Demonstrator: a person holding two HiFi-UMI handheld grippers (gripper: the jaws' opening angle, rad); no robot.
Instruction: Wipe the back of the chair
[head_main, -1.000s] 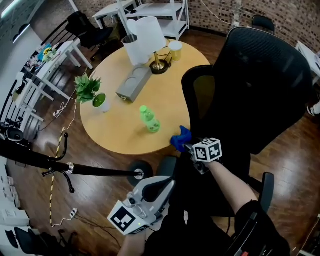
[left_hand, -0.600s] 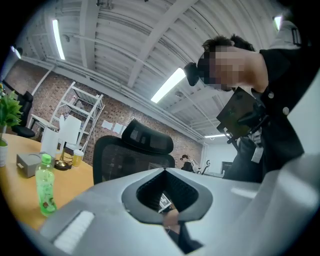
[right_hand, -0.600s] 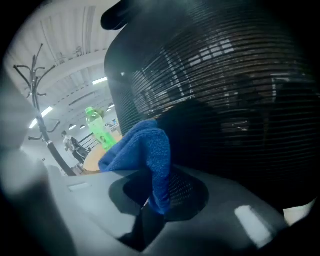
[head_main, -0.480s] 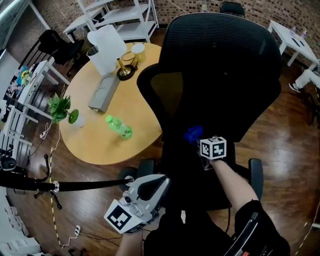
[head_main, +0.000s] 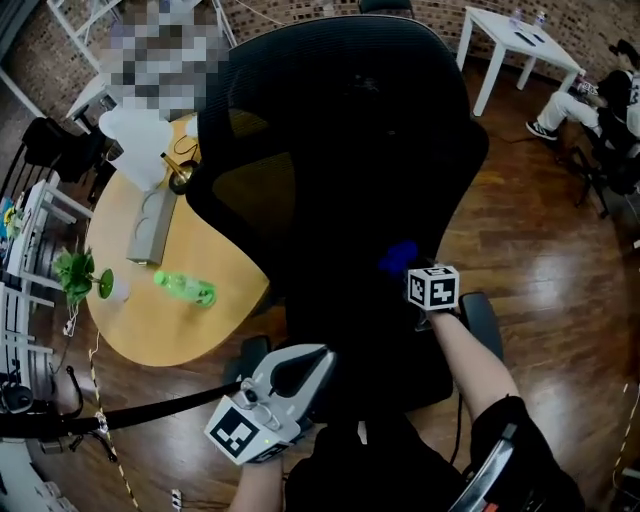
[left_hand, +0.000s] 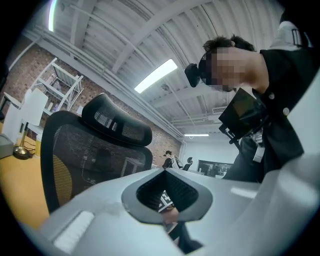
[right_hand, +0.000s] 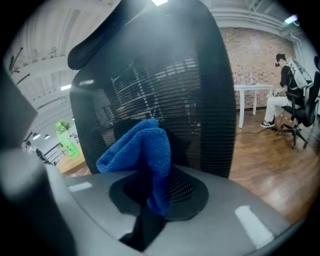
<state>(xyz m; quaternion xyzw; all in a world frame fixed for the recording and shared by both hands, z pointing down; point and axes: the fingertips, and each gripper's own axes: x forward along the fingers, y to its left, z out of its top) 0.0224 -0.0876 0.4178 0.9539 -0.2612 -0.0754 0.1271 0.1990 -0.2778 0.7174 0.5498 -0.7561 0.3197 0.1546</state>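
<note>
A black mesh office chair (head_main: 350, 150) fills the middle of the head view, its back toward me. My right gripper (head_main: 408, 272) is shut on a blue cloth (head_main: 398, 258) and holds it at the lower part of the backrest, right of centre. The right gripper view shows the cloth (right_hand: 142, 155) bunched upward out of the right gripper (right_hand: 150, 197), close against the mesh back (right_hand: 160, 85); whether they touch is unclear. My left gripper (head_main: 300, 370) hangs low near my body, shut and empty. In its own view the left gripper (left_hand: 167, 202) points up past the chair (left_hand: 95, 145).
A round wooden table (head_main: 130, 320) stands left of the chair, carrying a green bottle (head_main: 185, 289), a small potted plant (head_main: 85, 275), a grey box (head_main: 150, 225) and a white lamp (head_main: 140, 145). A white table (head_main: 510, 40) and a seated person (head_main: 590, 100) are at the far right.
The view has swung right, bringing the chair to the centre. My right gripper carried the blue cloth from the table's edge to the chair's back. The left gripper stayed low.
</note>
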